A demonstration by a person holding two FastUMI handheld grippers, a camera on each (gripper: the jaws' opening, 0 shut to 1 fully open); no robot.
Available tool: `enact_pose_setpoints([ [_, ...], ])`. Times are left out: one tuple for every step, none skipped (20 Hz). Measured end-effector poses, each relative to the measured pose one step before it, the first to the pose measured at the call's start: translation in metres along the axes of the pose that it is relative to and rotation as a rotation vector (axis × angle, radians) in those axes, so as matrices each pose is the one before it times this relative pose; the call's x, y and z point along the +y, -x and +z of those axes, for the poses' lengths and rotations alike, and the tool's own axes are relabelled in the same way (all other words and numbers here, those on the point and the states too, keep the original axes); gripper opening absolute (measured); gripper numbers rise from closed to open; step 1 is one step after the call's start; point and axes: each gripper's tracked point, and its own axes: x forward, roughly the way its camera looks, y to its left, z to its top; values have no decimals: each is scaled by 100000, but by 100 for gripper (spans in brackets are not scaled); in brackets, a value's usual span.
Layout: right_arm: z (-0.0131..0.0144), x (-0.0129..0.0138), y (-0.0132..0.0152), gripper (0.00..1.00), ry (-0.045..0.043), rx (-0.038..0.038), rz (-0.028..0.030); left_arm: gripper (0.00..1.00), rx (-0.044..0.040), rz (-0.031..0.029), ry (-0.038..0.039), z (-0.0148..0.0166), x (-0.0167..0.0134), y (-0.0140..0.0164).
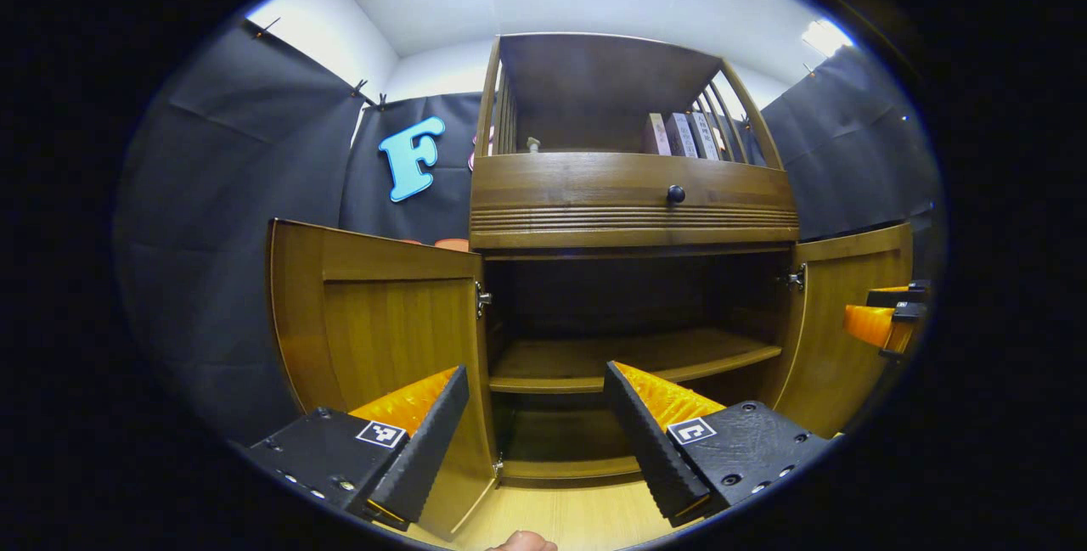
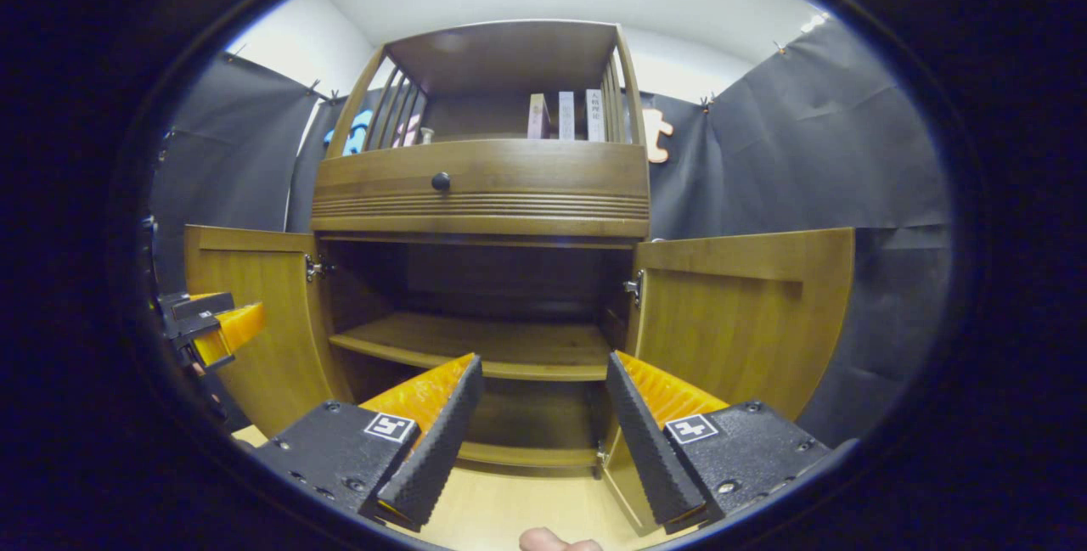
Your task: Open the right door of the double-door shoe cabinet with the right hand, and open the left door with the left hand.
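Shoe cabinet [image 2: 480, 194] stands upright, both doors swung outward.

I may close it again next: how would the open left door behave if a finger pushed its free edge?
The left door looks like a rigid wood panel, so it should not flex. It hangs on a hinge at the cabinet side, so it would probably swing in an arc rather than slide, likely with little effort.

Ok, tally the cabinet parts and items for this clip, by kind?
Open doors: 2 (left door, right door)
Drawer knob: 1
Inner shelf: 1
Books on top shelf: 3
Grippers: 2 (left gripper, right gripper)
Total: 9
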Motion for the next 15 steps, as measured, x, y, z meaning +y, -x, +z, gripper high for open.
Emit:
enact_pose_setpoints([
  [27, 98, -221, 93, 38, -168, 548, 96, 89, 219, -201, 2, 156, -23],
  [38, 85, -215, 96, 256, 69, 309, 96, 107, 115, -36, 24, 13, 30],
  [12, 190, -142, 96, 229, 87, 638, 96, 269, -32, 47, -21, 49, 15],
  [1, 125, -136, 96, 277, 48, 161, 96, 45, 112, -37, 75, 111, -91],
  [-50, 77, -238, 93, 107, 264, 220, 96, 453, 141, 55, -146, 188, -123],
  [-24, 132, -82, 93, -80, 240, 256, 100, 367, -108, 77, -11, 86, -62],
  [-41, 49, -102, 93, -318, 269, 118, 96, 162, 59, 108, -1, 132, -157],
  [-152, 64, -125, 93, -176, 577, 144, 96, 440, -207, 71, -175, 105, 4],
  [-136, -16, -63, 93, -171, 414, -42, 96, 184, 81, 196, -56, 59, -93],
  [-43, -604, -71, 93, -54, 393, -150, 96, 311, -151, 420, -7, 80, -3],
  [19, -109, -106, 93, -253, -130, -781, 100, -563, 581, 482, 93, 198, -6],
  [113, -34, 57, 93, -477, -514, -590, 96, -2054, 1013, 636, 492, 327, 52],
  [-44, 65, -65, 93, -472, -283, -403, 96, -1190, -70, 725, 282, 57, -109],
  [23, 53, -35, 93, -345, -269, -489, 96, -167, -782, 535, -60, -165, -200],
  [38, 160, 113, 93, -139, -495, -69, 100, 450, -389, 304, -206, 38, -225],
])
